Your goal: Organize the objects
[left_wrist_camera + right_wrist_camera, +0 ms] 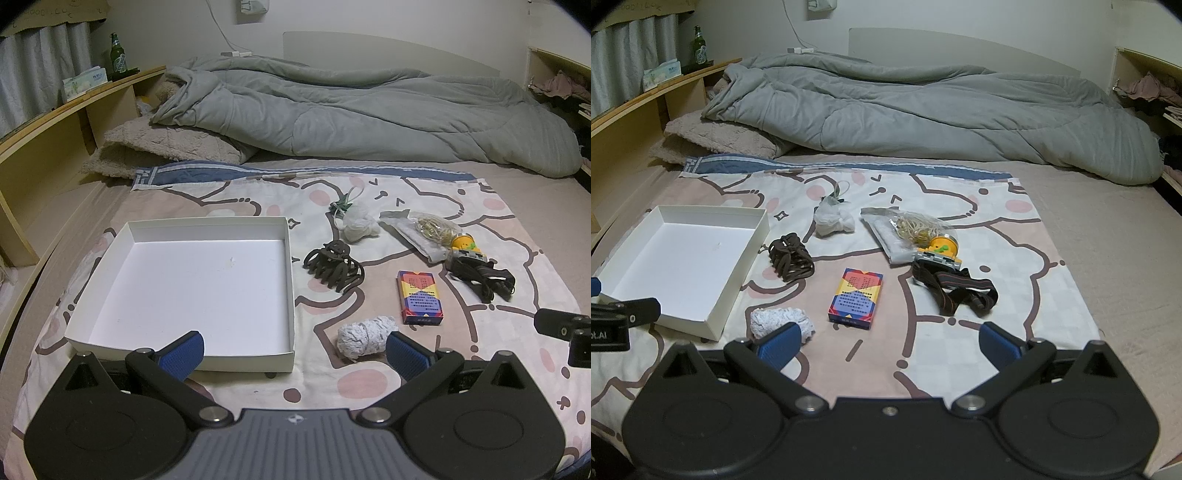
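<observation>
Both claws, left and right, hang with fingers spread apart and empty above the cartoon-print cloth. The shallow white cardboard tray, still bare, lies ahead-left of the left claw. The white crumpled yarn bundle sits just before its right finger; the colourful card box lies ahead of the right claw. Likely hazards: a soft bundle slipping from a shallow pinch, or the light tray being nudged.

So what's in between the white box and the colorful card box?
The dark hair claw clip lies between the white box and the card box, a bit farther back. The right wrist view shows it best.
</observation>
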{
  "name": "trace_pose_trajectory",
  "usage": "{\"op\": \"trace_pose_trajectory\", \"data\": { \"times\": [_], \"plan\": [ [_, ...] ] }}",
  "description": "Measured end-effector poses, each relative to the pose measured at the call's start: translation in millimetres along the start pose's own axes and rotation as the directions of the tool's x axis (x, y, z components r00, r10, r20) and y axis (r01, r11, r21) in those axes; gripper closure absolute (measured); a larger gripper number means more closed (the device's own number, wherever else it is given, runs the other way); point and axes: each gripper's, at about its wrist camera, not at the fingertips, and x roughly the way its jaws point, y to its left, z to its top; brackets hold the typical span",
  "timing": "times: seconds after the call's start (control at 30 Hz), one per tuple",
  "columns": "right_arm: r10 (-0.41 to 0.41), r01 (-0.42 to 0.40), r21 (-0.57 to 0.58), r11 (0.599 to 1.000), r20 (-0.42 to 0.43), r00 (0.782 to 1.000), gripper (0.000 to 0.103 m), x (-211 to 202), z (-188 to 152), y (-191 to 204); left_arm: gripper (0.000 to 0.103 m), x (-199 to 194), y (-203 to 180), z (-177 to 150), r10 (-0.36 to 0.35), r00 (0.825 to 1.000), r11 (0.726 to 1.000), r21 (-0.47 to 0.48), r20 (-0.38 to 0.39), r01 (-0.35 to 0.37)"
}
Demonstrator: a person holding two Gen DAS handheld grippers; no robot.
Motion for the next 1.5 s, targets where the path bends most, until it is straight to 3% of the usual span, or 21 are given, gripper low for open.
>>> {"op": "trace_pose_trajectory", "data": {
  "times": [1.13, 1.5],
  "plan": [
    [-0.004, 0.004, 0.001, 1.000, -0.008, 1.000, 0.000, 1.4, 1.0, -2.7, 0.000, -1.9, -2.3, 1.4, 0.002, 1.000, 1.000, 0.001, 0.004, -0.002],
    [-0.001, 0.000, 0.041, 0.999, 0.032, 0.999, 0.000, 0.9, 17.4, -12.5, 0.000, 0.5, -4.6, 20.1, -0.003, 0.999, 1.000, 0.017, 0.034, 0.003]
  ]
}}
